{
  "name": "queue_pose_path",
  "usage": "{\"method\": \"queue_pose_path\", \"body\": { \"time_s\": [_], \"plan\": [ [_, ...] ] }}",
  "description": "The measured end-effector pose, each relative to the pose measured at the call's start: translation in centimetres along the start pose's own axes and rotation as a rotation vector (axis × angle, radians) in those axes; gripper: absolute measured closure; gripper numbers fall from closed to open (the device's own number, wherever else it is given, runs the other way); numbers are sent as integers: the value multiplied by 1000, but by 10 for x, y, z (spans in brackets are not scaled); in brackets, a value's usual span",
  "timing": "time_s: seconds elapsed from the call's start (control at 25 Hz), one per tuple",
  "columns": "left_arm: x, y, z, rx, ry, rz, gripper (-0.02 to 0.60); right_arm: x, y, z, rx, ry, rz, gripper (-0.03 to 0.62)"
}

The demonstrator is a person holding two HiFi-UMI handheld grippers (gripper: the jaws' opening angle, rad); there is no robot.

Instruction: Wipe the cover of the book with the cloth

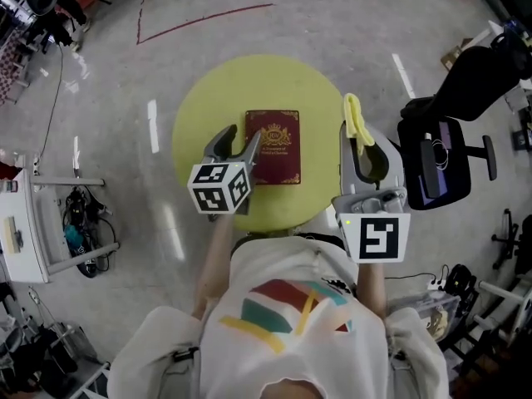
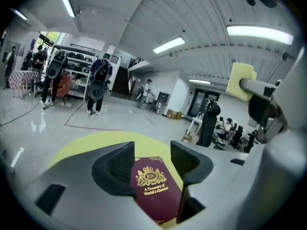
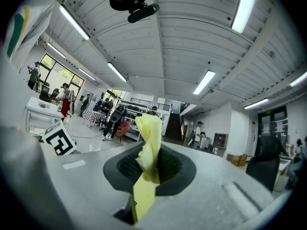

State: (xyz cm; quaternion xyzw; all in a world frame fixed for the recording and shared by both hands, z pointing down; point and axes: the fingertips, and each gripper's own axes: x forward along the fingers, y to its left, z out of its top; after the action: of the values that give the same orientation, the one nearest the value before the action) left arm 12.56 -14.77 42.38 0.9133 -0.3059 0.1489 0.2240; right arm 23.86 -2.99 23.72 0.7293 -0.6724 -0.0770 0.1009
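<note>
A maroon book with a gold crest lies closed on the round yellow table. My left gripper hovers over the book's near left corner with its jaws wide apart and nothing between them. In the left gripper view the book's cover shows through the gap. My right gripper stays off the table's right edge, shut on a yellow cloth. The right gripper view shows the cloth pinched between the pads, one end standing up and the other hanging down.
A black office chair stands to the right of the table. A white cart with cables sits at the left. Red tape lines mark the grey floor beyond the table. The person's shirt fills the bottom of the head view.
</note>
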Motion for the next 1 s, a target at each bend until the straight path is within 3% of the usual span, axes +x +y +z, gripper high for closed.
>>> {"method": "queue_pose_path", "body": {
  "time_s": [0.24,0.56,0.76,1.0],
  "plan": [
    [19,8,-67,-15,171,10,358,-5,3,-5,-3,12,-5,563],
    [27,19,-123,-56,306,15,357,-14,7,-9,-10,31,-22,563],
    [28,27,-149,-170,353,8,358,-15,7,-12,-18,50,-33,563],
    [29,32,-156,-162,374,22,359,-14,13,-12,-26,57,-27,563]
  ]
}}
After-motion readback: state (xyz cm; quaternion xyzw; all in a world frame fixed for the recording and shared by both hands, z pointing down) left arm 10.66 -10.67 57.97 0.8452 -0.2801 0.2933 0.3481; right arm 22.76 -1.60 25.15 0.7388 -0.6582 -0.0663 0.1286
